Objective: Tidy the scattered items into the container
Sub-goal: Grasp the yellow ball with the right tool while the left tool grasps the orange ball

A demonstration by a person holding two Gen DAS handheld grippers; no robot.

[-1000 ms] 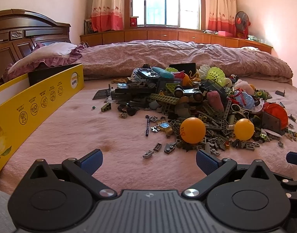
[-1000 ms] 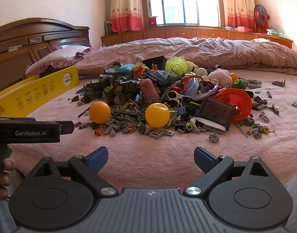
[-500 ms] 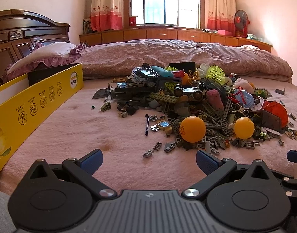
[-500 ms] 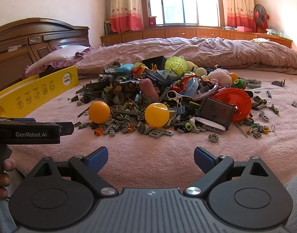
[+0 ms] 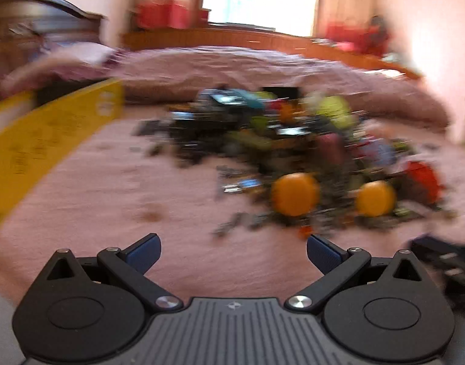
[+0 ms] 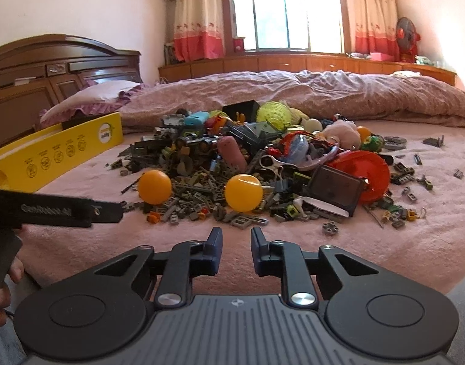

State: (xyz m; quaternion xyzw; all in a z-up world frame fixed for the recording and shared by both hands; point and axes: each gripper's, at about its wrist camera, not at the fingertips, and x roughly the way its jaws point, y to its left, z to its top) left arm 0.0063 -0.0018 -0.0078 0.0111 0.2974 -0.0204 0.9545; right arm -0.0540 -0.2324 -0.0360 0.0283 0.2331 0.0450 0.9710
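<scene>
A pile of toys and small bricks [image 6: 256, 164] lies on the pink bed cover, with two orange balls [image 6: 154, 187] [image 6: 244, 192] at its near edge. A yellow cardboard box [image 6: 59, 152] stands at the left. My right gripper [image 6: 237, 252] is low over the cover in front of the pile, its jaws narrowed to a small gap, holding nothing. My left gripper [image 5: 234, 252] is wide open and empty; its view is motion-blurred and shows the pile [image 5: 293, 152], both balls [image 5: 294, 194] and the box [image 5: 50, 140]. The left gripper's body [image 6: 56, 211] shows at the right view's left edge.
A rumpled quilt [image 6: 293, 97] lies behind the pile and a pillow [image 6: 92, 94] near the wooden headboard [image 6: 50, 70]. Loose bricks [image 6: 411, 179] scatter to the right of the pile. A red disc [image 6: 366, 173] leans on the pile's right side.
My right gripper's jaws have closed from wide open to a narrow gap. The left gripper is moving fast, blurring its view, and reaches further toward the pile in the right view.
</scene>
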